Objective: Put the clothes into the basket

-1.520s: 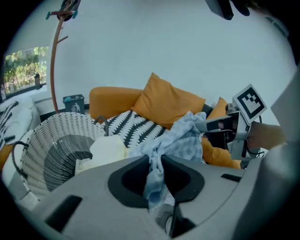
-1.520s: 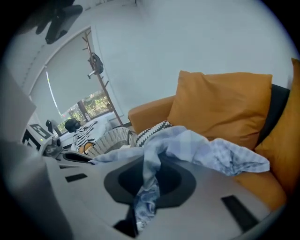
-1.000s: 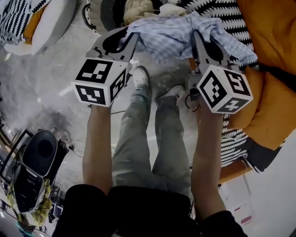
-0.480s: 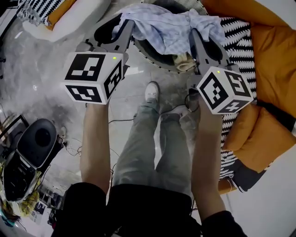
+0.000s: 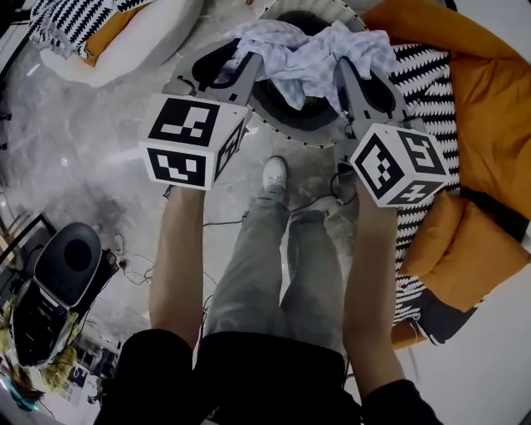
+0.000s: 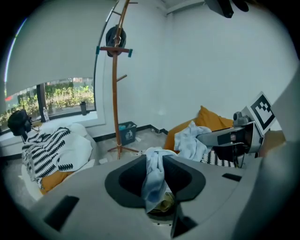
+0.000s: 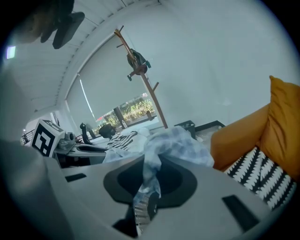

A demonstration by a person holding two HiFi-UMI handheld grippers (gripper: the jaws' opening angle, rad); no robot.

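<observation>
Grey floor (image 5: 83, 149); crumpled pale-blue checked shirt (image 5: 307, 58) sagging above basket (image 5: 286, 8)

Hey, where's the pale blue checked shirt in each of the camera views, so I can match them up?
Head view: checked shirt at top centre, bunched over the basket.
Left gripper view: a strip hangs at lower centre, the rest bunched right of centre.
Right gripper view: bunched at centre, a strip hanging below.
Shared landmark: the orange cushion, on the right side in every view.
</observation>
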